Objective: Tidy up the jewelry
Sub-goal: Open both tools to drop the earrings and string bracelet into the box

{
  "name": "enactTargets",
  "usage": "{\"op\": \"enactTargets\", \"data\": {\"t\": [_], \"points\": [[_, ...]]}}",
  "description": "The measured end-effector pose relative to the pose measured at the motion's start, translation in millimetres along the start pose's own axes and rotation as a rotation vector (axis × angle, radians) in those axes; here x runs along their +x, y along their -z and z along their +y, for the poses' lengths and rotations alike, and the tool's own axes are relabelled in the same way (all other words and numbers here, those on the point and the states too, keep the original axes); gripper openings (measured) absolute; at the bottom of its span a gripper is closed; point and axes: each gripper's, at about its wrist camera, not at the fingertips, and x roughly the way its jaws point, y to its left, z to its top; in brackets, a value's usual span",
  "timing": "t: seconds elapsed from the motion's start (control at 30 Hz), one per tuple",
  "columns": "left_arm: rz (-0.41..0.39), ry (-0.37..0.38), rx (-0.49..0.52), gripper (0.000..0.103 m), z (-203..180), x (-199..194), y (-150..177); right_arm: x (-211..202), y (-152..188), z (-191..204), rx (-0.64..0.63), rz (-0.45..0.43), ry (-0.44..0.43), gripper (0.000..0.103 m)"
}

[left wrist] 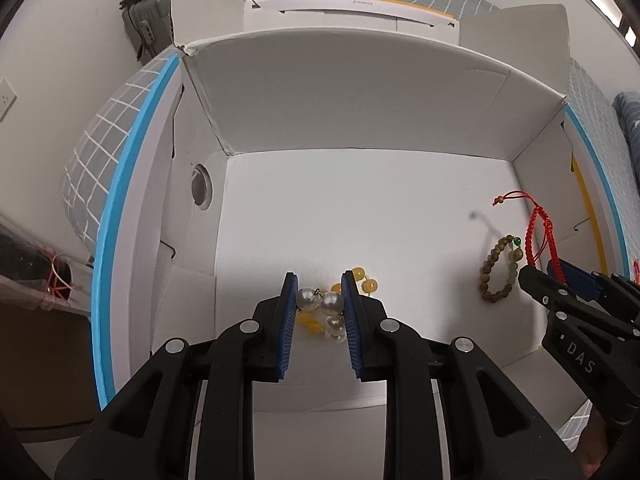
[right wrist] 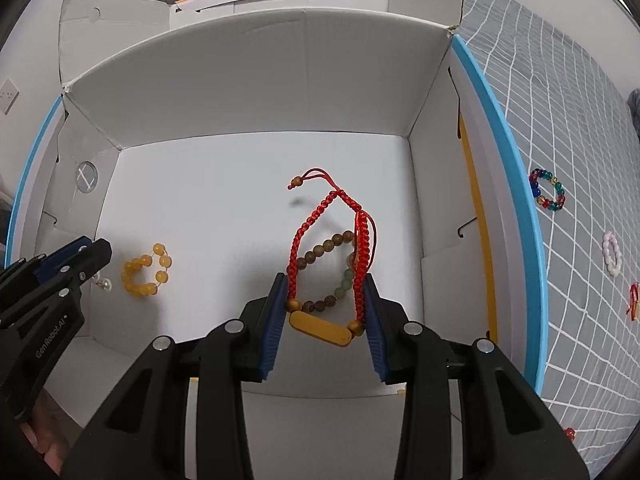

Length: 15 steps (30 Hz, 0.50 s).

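A white cardboard box [left wrist: 360, 112] lies open in front of me. My left gripper [left wrist: 320, 292] is shut on a pearl bracelet [left wrist: 330, 304] and holds it over a yellow bead bracelet [left wrist: 366, 280] on the box floor. My right gripper [right wrist: 325, 292] is shut on a red braided cord bracelet [right wrist: 332, 240] with a gold bar, held above a brown and green bead bracelet [right wrist: 326, 256] inside the box. The yellow bracelet also shows in the right wrist view [right wrist: 146, 270]. The right gripper appears at the left wrist view's right edge [left wrist: 540, 280].
Outside the box on the grey grid bedspread [right wrist: 580, 160] lie a multicoloured bead bracelet [right wrist: 546, 196], a pink-white bead bracelet [right wrist: 612, 254] and a small red piece [right wrist: 634, 300]. The box walls and raised flaps stand around the grippers. A suitcase [left wrist: 148, 16] stands behind.
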Motion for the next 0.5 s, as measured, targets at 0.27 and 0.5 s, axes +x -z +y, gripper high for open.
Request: {"op": "enactTargets", "data": {"t": [0.27,0.5], "points": [[-0.036,-0.014,-0.011,0.041,2,-10,2,-7,1,-1,-0.018,-0.028,-0.017,0.049],[-0.112,-0.04,-0.025,0.077,8,-34,4,-31,5,9,-0.037,-0.107,-0.007,0.074]]}}
